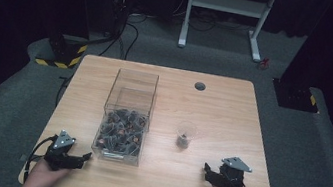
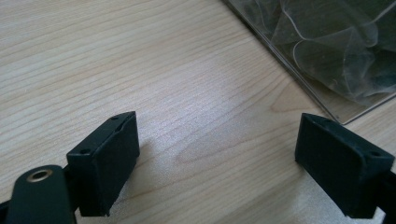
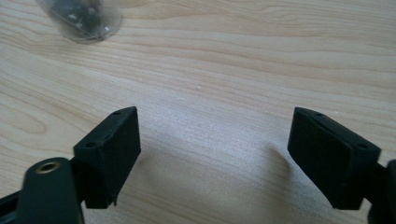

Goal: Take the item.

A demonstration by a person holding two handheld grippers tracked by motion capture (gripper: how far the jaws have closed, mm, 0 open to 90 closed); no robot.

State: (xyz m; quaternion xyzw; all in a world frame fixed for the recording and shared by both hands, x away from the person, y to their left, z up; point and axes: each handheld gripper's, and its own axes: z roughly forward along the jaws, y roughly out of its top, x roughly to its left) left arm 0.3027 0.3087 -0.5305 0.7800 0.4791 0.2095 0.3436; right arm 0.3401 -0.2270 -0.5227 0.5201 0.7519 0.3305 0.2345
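both grippers rested low near the tabletop's (image 1: 235,97) near edge. the left gripper (image 1: 74,159) sat just beside the clear box (image 1: 126,117) of dark pieces, jaws wide apart and empty. the right gripper (image 1: 210,174) was near the small clear cup (image 1: 185,135), jaws wide apart, holding nothing.
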